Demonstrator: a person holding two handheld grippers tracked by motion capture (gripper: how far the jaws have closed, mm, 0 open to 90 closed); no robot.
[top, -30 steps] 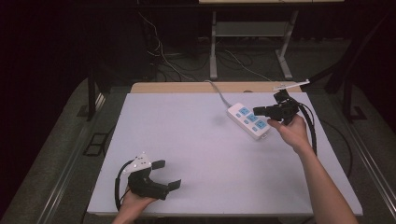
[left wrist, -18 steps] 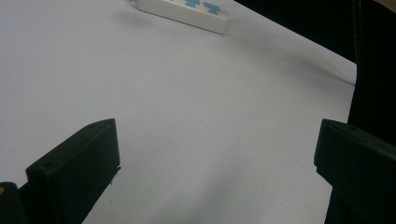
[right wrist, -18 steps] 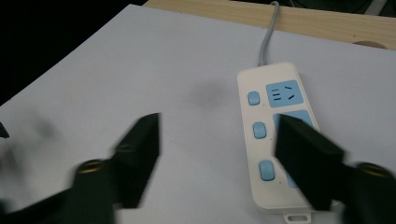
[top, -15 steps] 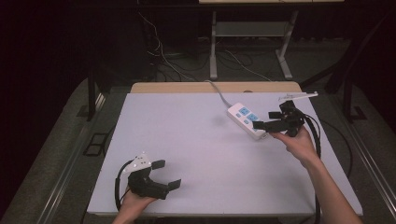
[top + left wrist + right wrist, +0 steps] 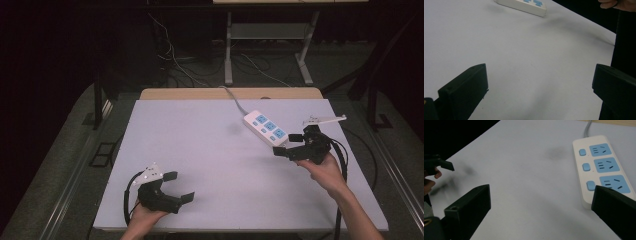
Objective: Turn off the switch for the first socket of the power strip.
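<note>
A white power strip with three blue sockets lies slantwise at the back right of the white table. My right gripper hovers just off the strip's near end, open and holding nothing. In the right gripper view the power strip lies ahead on the right, its near end behind the right jaw of my right gripper. My left gripper rests open near the front left edge, also holding nothing. From the left gripper view, its jaws stand wide apart and the power strip lies far ahead.
The strip's grey cable runs off the back edge over a wooden strip. Cables and metal frame legs stand on the dark floor behind. Bare tabletop spreads between the two grippers.
My right gripper has drawn back from over the power strip toward the near side, ending just off the strip's near end. The left gripper has stayed put.
</note>
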